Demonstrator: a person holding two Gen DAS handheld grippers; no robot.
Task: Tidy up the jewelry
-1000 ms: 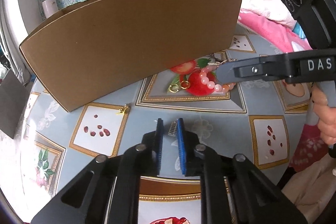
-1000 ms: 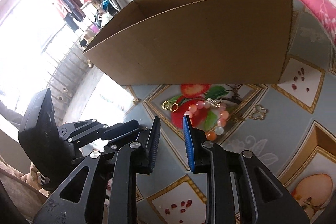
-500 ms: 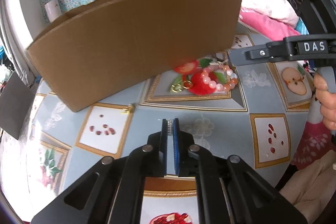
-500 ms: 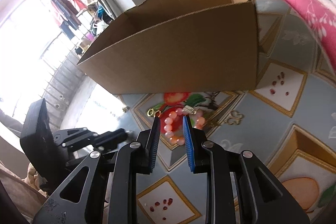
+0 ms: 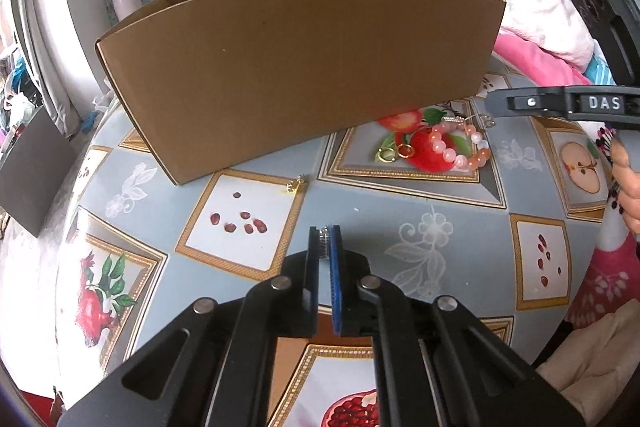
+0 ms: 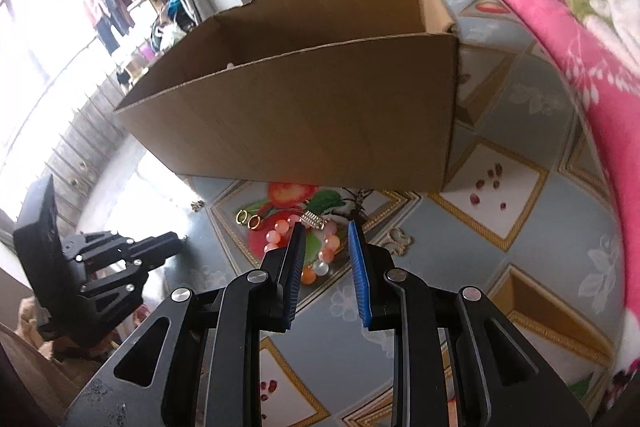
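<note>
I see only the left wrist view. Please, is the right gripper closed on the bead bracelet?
Observer: No. In the right wrist view the right gripper has its jaws apart. The bead bracelet lies on the table and shows between them, not pinched.
Operator: Thank you. Can you see inside the cardboard box?
Observer: Partly. The cardboard box is open on top and its upper inner walls show, but its floor is hidden.
</note>
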